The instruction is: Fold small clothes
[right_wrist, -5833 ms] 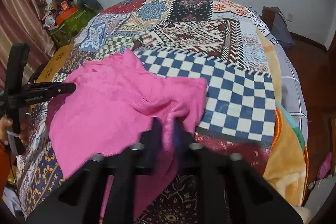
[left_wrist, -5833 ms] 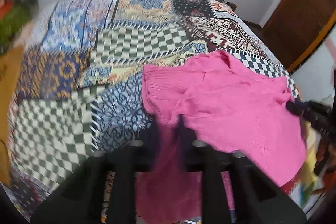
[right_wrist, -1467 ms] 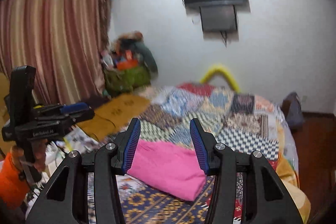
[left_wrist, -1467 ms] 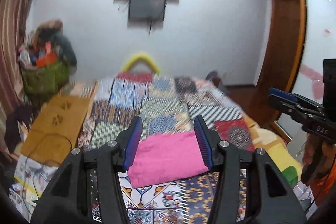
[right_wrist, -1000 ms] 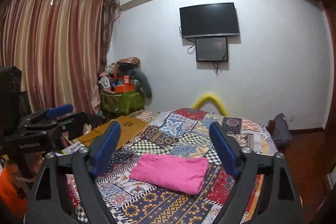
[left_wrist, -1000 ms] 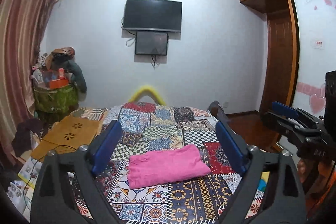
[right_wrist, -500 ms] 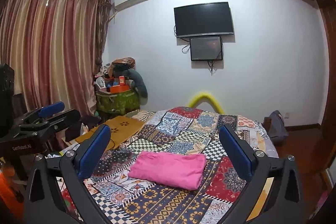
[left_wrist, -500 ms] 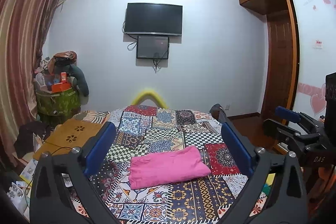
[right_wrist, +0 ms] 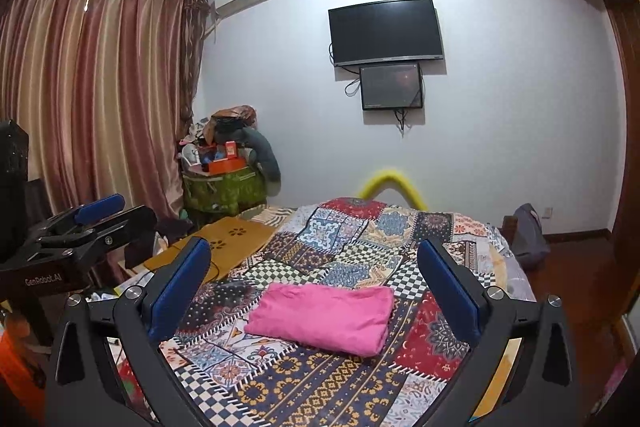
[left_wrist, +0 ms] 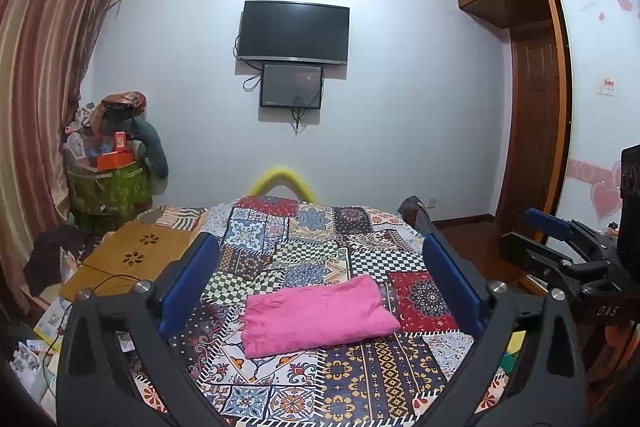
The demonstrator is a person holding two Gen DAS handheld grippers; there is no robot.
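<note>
both the left gripper (left_wrist: pixel 318 273) and right gripper (right_wrist: pixel 314 273) hang with fingers spread wide, holding nothing, apart from the folded pink garment (right_wrist: pixel 322 317), which lies flat on the patchwork bedspread (right_wrist: pixel 280 383) near the bed's near edge.

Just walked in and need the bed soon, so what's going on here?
A person holds two-finger tongs in each hand, folding small clothes on the patchwork bedspread. A pink garment lies there folded into a neat rectangle, touched by nothing. The left tongs and right tongs are both open and empty, held up and back from the bed. This piece looks finished.
</note>
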